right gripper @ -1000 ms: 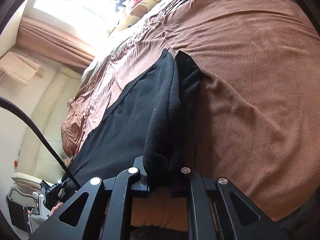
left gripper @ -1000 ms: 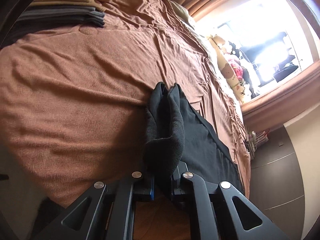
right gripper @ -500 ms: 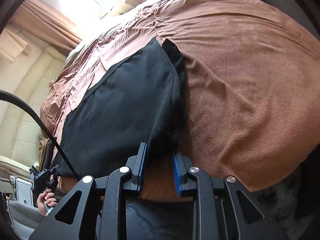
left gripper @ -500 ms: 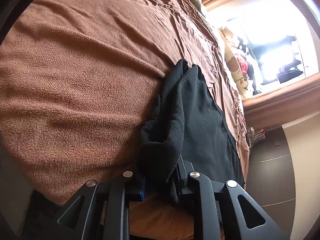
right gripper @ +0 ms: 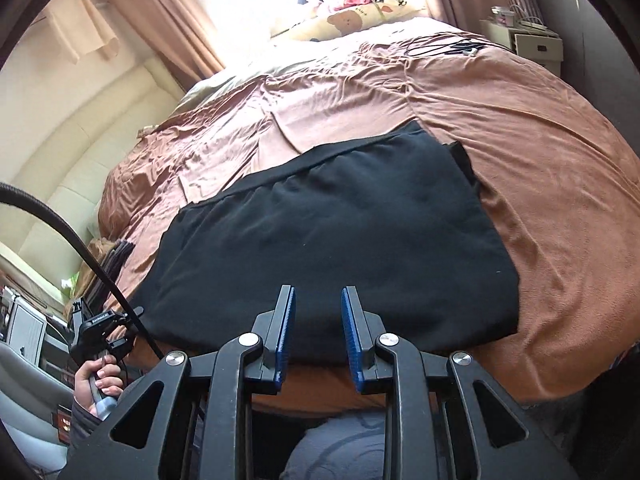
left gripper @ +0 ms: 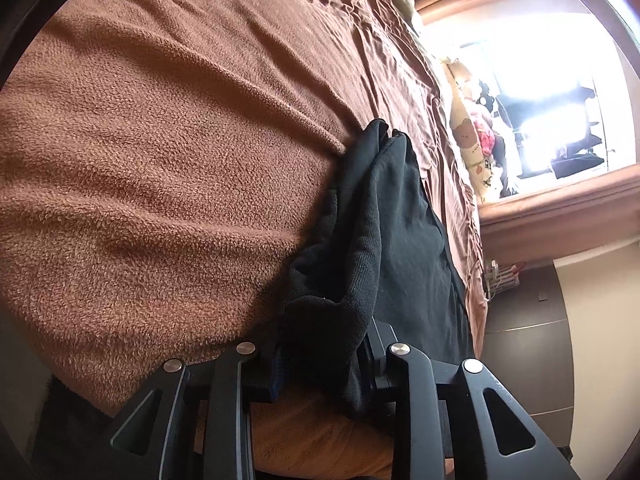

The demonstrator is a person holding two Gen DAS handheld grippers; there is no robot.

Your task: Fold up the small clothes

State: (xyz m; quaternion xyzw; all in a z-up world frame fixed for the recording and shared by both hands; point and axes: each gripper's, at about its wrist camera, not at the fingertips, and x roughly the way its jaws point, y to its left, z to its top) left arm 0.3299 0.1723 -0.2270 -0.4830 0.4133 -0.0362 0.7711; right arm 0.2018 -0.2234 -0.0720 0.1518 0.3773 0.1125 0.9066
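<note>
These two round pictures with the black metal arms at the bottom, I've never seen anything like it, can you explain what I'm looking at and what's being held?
No robot here: a person carries a hand-held two-finger gripper in each hand, and a wide-angle camera on each looks forward along its fingers, which is why the pictures look round and bent.

One picture is from the left gripper. Its jaws are opening, and the bunched edge of a black garment still sits between them.

The other is from the right gripper. Its blue pads stand apart with nothing between them, above the same black garment, which lies flat on the brown blanket covering a bed. At that picture's lower left you can see the person's hand gripping the other tool's handle.

A cartoon-print pillow lies at the far end by the bright window.
</note>
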